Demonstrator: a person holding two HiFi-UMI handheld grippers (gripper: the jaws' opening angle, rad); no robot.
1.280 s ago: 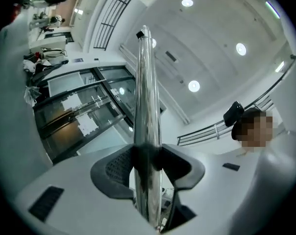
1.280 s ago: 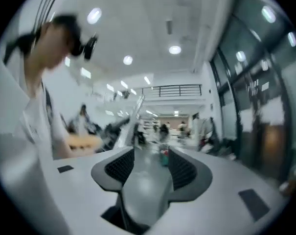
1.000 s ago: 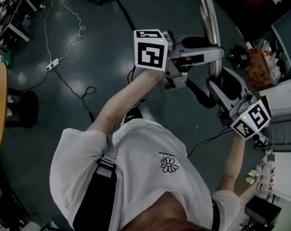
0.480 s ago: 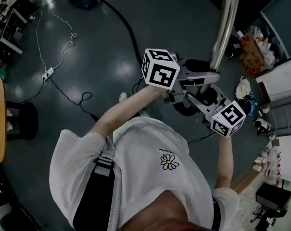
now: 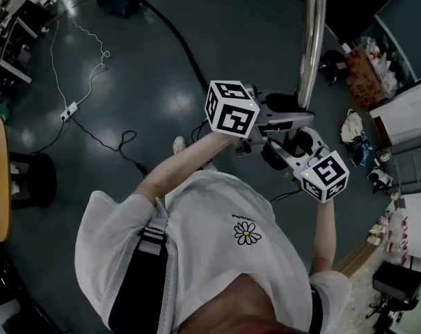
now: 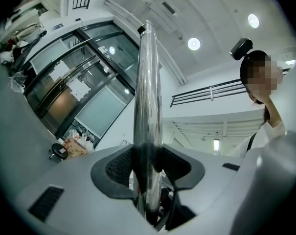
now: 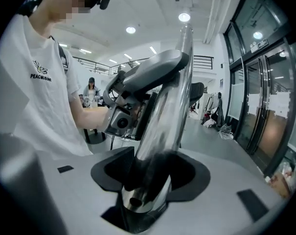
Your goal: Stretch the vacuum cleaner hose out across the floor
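- Left claw point(image 6: 148, 173) is clamped on a shiny metal pipe point(image 6: 147, 82); right claw point(image 7: 145, 180) grips the same pipe at its lower end
- Shirt point(image 7: 40, 76) print starts "PEAC", the rest unclear
- The pipe's long axis rises away from both claws; the black hose point(image 5: 179, 39) lies along the floor beyond
- Left arm point(image 5: 175, 160) and right arm point(image 5: 323, 232) reach forward, claws close together

A pwr strip point(image 5: 69, 108) is seen on the dark floor point(image 5: 252, 19). A black hose point(image 5: 182, 44) is laid well to its right. A white cord point(image 5: 90, 83) is run up from it.

Glossy dark floor point(image 5: 252, 19) — round ceiling lights point(image 6: 193, 44)
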